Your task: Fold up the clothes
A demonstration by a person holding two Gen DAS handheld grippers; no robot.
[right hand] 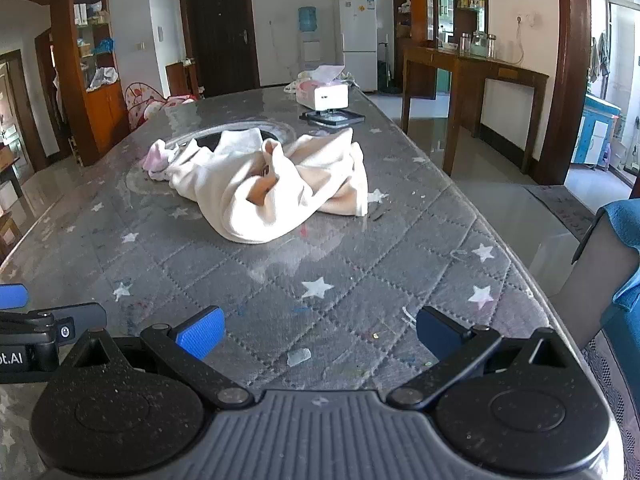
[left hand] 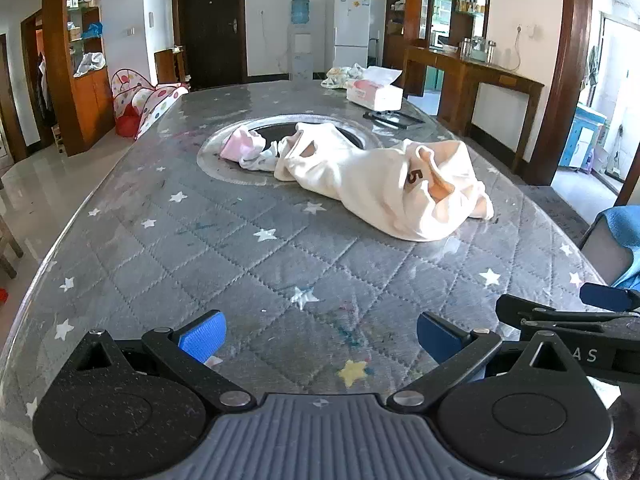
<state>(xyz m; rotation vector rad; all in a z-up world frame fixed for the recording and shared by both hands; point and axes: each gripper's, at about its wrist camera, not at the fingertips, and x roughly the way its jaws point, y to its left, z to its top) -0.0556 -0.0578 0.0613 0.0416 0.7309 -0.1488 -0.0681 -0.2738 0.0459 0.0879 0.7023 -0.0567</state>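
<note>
Left wrist view looks along the left gripper (left hand: pixel 320 342), whose black arms end in ribbed blue pads spread wide apart with nothing between them; the fingers (left hand: pixel 202 336) hover just above the worktop (left hand: pixel 192 248), a long surface covered in grey quilted fabric with diamond stitching, white printed stars and a glossy clear film over it. Ahead of the fingers and to their right lies the crumpled cream cotton garment (left hand: pixel 376 184), soft and bunched in folds, with a dark "5" printed on it. Its far end reaches a round recessed ring in the worktop, where a small pink and white cloth (left hand: pixel 244 148) lies touching it. Beyond these, far from the fingers, a white and pink tissue box (left hand: pixel 374 92) sits beside a flat black frame (left hand: pixel 394 118).

From the right wrist view the right gripper (right hand: pixel 320 338) shows the same black arms and textured blue pads, likewise wide apart and empty, low over the quilted cover. Here the cream garment (right hand: pixel 276 184) lies straight ahead of the fingers (right hand: pixel 200 334), well apart from them. At the left edge the other tool's body shows the letters "t.AI"; in the left view the neighbouring tool reads "AS"
</note>
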